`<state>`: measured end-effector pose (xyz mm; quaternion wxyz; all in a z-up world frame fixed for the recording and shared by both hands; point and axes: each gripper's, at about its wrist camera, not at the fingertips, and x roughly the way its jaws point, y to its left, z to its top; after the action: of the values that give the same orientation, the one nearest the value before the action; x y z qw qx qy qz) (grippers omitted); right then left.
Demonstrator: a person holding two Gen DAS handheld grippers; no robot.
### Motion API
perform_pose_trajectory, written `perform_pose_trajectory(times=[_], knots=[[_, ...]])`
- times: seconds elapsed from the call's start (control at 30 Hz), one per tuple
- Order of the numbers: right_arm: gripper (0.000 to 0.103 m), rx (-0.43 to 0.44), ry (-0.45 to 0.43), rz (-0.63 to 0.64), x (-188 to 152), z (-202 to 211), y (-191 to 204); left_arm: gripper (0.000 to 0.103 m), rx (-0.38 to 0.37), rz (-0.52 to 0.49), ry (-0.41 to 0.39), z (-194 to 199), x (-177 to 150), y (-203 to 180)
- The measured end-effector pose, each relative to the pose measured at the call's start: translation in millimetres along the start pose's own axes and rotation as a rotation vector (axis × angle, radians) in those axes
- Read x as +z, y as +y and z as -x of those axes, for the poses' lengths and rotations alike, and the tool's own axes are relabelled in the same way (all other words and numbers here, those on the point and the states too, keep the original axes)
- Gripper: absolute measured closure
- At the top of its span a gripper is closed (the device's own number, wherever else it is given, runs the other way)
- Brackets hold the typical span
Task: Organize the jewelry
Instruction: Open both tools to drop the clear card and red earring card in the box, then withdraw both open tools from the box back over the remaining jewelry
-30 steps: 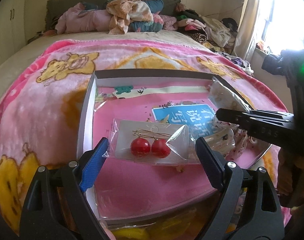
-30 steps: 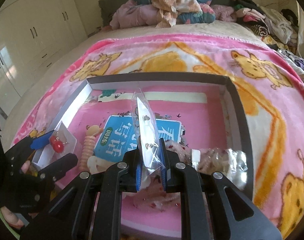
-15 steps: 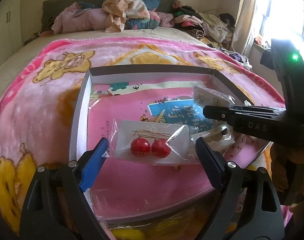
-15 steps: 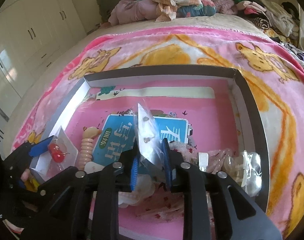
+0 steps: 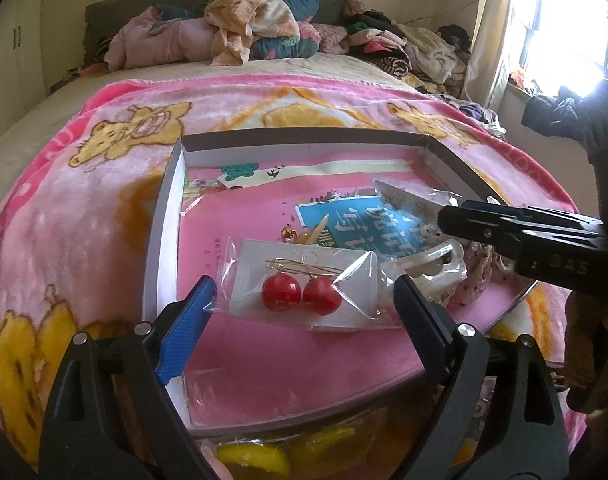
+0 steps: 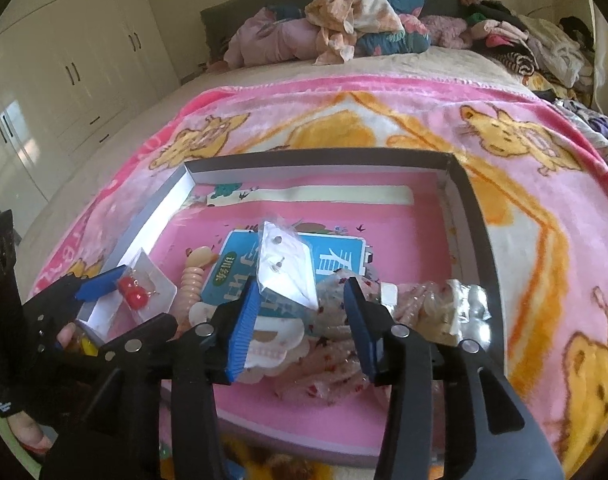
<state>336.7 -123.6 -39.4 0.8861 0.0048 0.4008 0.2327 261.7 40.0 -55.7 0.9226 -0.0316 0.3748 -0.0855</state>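
Right wrist view: right gripper (image 6: 302, 312) is mid-release, jaws opening, and the stud-earring packet (image 6: 286, 266) leans on the left pad, tipping over the blue card (image 6: 300, 258) inside the box (image 6: 469, 224); best to let the jaws spread fully and back straight out so the pad doesn't drag the packet along. Left gripper (image 5: 300, 304) stands wide, the red-ball earring packet (image 5: 304, 290) spanning both pads at the box's near-left side, apparently held by its ends.
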Motion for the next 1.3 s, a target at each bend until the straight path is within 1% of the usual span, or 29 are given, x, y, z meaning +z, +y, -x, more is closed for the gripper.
perform_pose_trajectory(times=[0.13,0.2,0.33,0.47,0.6,0.67,0.7,0.77,1.03,1.3], knots=[[0.056,-0.002,-0.014,-0.001,-3,9,-1,0.020,0.006,-0.003,-0.003,1,-1,1],[0.054,-0.006,-0.021,-0.004,-4,13,-2,0.017,0.010,-0.002,-0.006,3,-2,1],[0.050,-0.005,-0.038,-0.013,-7,22,-3,0.017,0.013,0.005,-0.017,11,-4,4],[0.046,-0.006,-0.051,-0.011,-11,31,-2,0.016,0.013,0.015,-0.041,22,-3,2],[0.039,-0.011,-0.073,-0.006,-16,43,0,0.015,0.009,0.021,-0.070,32,-3,1],[0.038,-0.011,-0.081,-0.004,-19,48,0,0.014,0.020,0.019,-0.085,38,-4,-1],[0.036,-0.012,-0.087,-0.002,-22,52,1,0.012,0.028,0.014,-0.096,41,-4,-2],[0.034,-0.013,-0.095,0.001,-25,57,2,0.012,0.036,0.012,-0.115,49,-6,-4],[0.034,-0.013,-0.112,0.018,-43,75,4,0.012,0.033,0.016,-0.149,72,-11,-12],[0.034,-0.017,-0.123,0.038,-63,91,7,0.012,0.028,0.004,-0.151,83,-21,-23]])
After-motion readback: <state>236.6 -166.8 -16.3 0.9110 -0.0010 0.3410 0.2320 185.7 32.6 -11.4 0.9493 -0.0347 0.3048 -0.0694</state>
